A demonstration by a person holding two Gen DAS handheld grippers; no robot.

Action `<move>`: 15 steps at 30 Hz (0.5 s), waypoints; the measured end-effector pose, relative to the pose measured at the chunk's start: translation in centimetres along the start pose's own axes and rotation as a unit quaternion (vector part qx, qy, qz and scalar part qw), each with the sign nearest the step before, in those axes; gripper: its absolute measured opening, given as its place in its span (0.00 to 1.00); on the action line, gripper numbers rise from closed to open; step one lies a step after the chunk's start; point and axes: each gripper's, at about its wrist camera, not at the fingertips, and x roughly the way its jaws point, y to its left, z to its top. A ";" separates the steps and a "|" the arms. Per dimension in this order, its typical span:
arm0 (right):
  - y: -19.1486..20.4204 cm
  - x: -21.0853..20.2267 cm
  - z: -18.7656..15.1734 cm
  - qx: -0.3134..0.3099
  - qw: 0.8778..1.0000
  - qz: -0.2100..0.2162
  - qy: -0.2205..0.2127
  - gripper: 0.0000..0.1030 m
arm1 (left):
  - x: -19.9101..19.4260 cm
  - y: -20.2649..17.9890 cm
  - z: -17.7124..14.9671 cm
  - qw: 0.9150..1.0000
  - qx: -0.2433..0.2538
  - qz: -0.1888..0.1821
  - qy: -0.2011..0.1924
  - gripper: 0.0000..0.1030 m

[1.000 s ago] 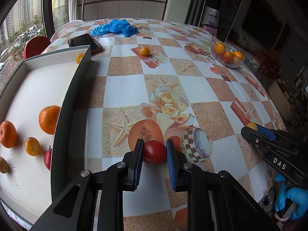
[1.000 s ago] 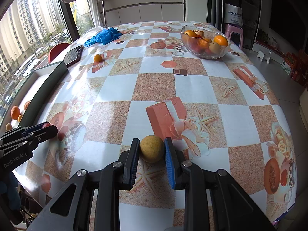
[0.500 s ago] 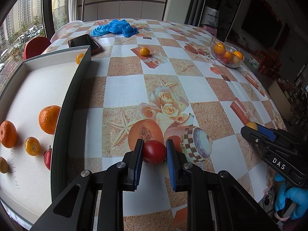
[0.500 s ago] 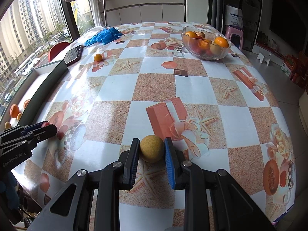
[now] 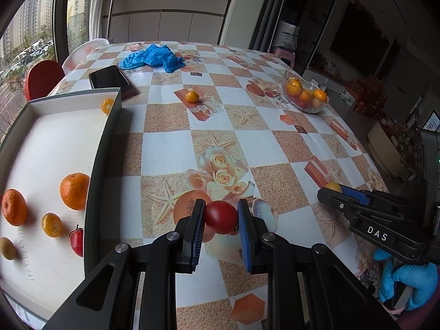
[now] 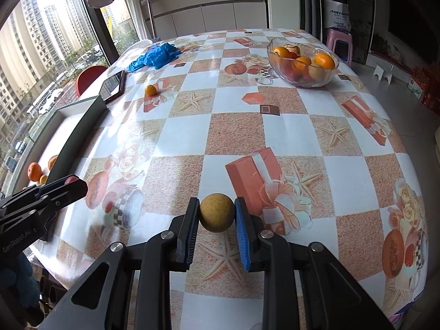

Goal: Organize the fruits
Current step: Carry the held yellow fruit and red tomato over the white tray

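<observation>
Your right gripper (image 6: pixel 216 216) clamps a round yellow-brown fruit (image 6: pixel 216 212) at lower center. A glass bowl (image 6: pixel 302 80) of oranges sits upper right; your left gripper (image 6: pixel 72 183), pinching a red fruit (image 6: pixel 72 179), enters at the left edge.

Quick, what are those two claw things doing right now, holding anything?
Left gripper: jaws closed on a red fruit.
Right gripper: jaws closed on a round yellow-brown fruit.
</observation>
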 end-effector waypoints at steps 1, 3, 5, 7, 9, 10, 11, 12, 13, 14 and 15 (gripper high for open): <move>0.4 -0.1 0.2 -0.005 1.000 0.002 -0.001 0.27 | -0.3 0.2 0.2 1.000 -0.003 -0.001 -0.003 0.24; 1.3 -0.3 0.5 -0.012 1.000 0.008 -0.001 0.27 | -0.9 0.8 0.5 1.000 -0.008 -0.003 -0.009 0.24; 2.2 -0.4 1.0 -0.017 1.000 0.017 0.000 0.27 | -1.9 1.6 0.8 1.000 -0.011 -0.001 -0.021 0.24; 3.4 -0.4 1.4 -0.025 0.999 0.025 -0.001 0.27 | -3.1 2.7 1.1 0.999 -0.016 0.004 -0.035 0.24; 4.7 -0.3 2.0 -0.035 0.999 0.035 -0.002 0.27 | -4.0 3.9 1.5 0.999 -0.021 0.014 -0.045 0.24; 5.5 -0.3 2.2 -0.040 0.998 0.041 -0.001 0.27 | -4.4 4.7 1.7 0.998 -0.024 0.022 -0.049 0.24; 6.3 -0.2 2.5 -0.046 0.998 0.048 -0.001 0.27 | -4.8 5.5 1.8 0.998 -0.028 0.029 -0.052 0.24; 7.1 0.0 2.8 -0.051 0.997 0.055 0.001 0.27 | -5.2 6.4 1.9 0.997 -0.032 0.036 -0.056 0.24; 8.0 0.1 3.1 -0.056 0.996 0.062 0.003 0.27 | -5.6 7.3 1.9 0.997 -0.037 0.044 -0.059 0.24; 8.9 0.2 3.3 -0.062 0.996 0.069 0.005 0.27 | -5.9 8.1 2.1 0.996 -0.042 0.051 -0.060 0.24; 9.9 0.3 3.5 -0.070 0.995 0.076 0.006 0.27 | -6.2 9.1 2.1 0.995 -0.047 0.058 -0.062 0.24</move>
